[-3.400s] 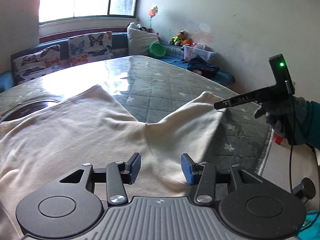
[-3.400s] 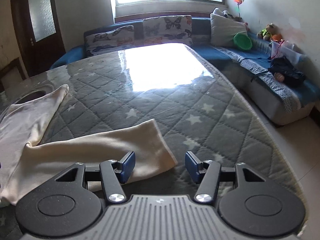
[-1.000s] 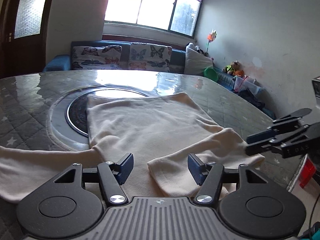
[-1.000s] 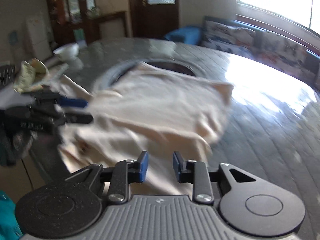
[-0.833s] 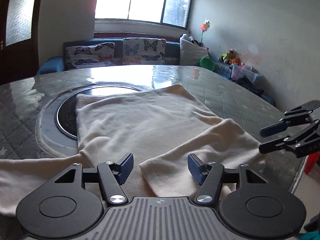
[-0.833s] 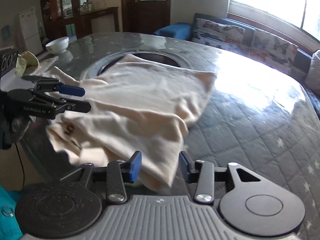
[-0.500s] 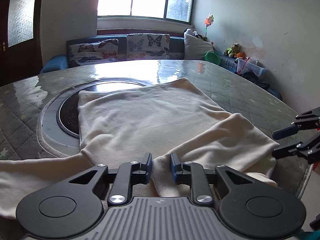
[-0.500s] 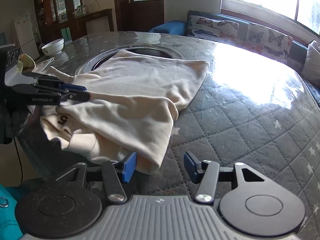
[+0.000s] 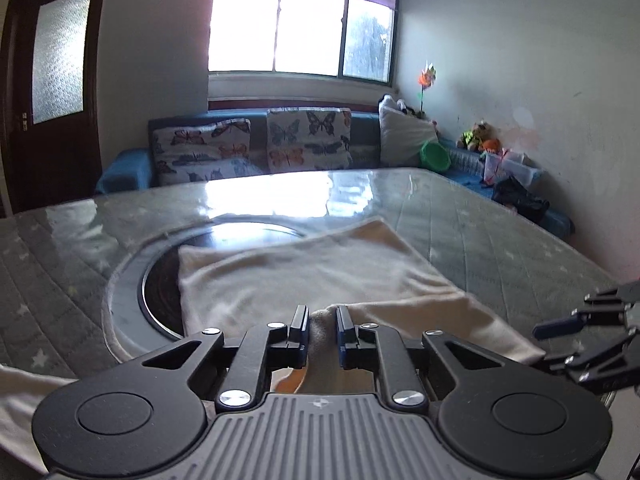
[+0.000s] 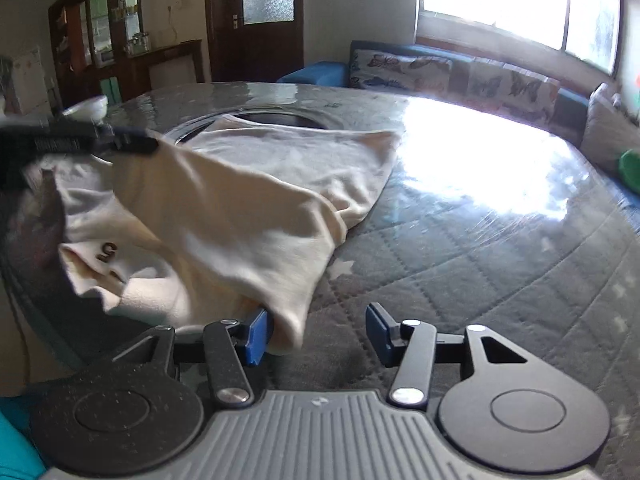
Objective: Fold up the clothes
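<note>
A cream garment (image 9: pixel 312 276) lies on the quilted, glass-topped table (image 9: pixel 500 232), partly over a round dark inset. My left gripper (image 9: pixel 322 330) is shut on a fold of the garment and lifts it off the table; it shows from the side in the right wrist view (image 10: pixel 132 142) with cloth hanging from it. My right gripper (image 10: pixel 316 334) is open, its left pad touching the garment's lower edge (image 10: pixel 288 320); it also appears at the right edge of the left wrist view (image 9: pixel 568 332). A small "5" mark (image 10: pixel 107 250) shows on the cloth.
A blue sofa with butterfly cushions (image 9: pixel 248 148) runs along the far wall under the window. A green bowl (image 9: pixel 434 156) and toys sit on the sofa's right end. A white bowl (image 10: pixel 86 106) stands at the table's far left. A dark door (image 10: pixel 266 16) is behind.
My left gripper has closed on a fold of the garment and raised it. My right gripper has opened wider and sits at the garment's near edge.
</note>
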`<state>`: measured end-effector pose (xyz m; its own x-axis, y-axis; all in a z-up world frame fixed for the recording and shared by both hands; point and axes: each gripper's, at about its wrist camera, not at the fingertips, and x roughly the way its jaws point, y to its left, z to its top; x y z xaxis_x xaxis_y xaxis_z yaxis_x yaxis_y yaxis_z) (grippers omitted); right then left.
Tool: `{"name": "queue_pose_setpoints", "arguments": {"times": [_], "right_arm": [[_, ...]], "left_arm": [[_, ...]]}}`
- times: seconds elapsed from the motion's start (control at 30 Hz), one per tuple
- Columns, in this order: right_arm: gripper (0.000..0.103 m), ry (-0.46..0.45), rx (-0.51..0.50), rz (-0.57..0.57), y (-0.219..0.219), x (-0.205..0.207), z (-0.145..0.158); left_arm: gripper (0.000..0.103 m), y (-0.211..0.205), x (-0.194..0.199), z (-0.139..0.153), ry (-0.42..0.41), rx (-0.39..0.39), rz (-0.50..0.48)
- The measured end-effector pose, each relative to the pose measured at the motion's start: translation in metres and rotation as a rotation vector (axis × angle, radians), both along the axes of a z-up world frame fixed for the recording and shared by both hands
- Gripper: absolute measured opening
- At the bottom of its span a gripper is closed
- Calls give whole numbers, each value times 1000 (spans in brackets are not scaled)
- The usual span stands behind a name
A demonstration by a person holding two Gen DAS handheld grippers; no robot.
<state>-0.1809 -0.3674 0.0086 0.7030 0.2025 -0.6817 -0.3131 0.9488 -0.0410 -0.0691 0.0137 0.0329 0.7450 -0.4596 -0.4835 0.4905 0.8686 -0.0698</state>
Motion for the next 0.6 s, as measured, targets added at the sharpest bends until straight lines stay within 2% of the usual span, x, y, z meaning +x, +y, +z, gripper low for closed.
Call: {"name": "queue_pose_setpoints", "arguments": {"times": [0.07, 0.1, 0.17, 0.27, 0.47, 0.6], "right_arm": [[46, -20, -50, -7, 3, -3, 1], [41, -28, -73, -10, 5, -5, 2], [39, -34, -110, -11, 8, -8, 2], [39, -28, -121, 2, 8, -10, 2], [39, 0, -81, 25, -4, -7, 13], [39, 10, -40, 40, -13, -5, 25]], "left_arm": [[15, 3, 0, 9, -13, -15, -1], [15, 4, 1, 11, -16, -16, -4], [15, 5, 3, 8, -5, 6, 3], [17, 5, 8, -10, 73, 30, 1], [26, 11, 9, -33, 142, 67, 40], [31, 15, 3, -27, 128, 49, 61]]}}
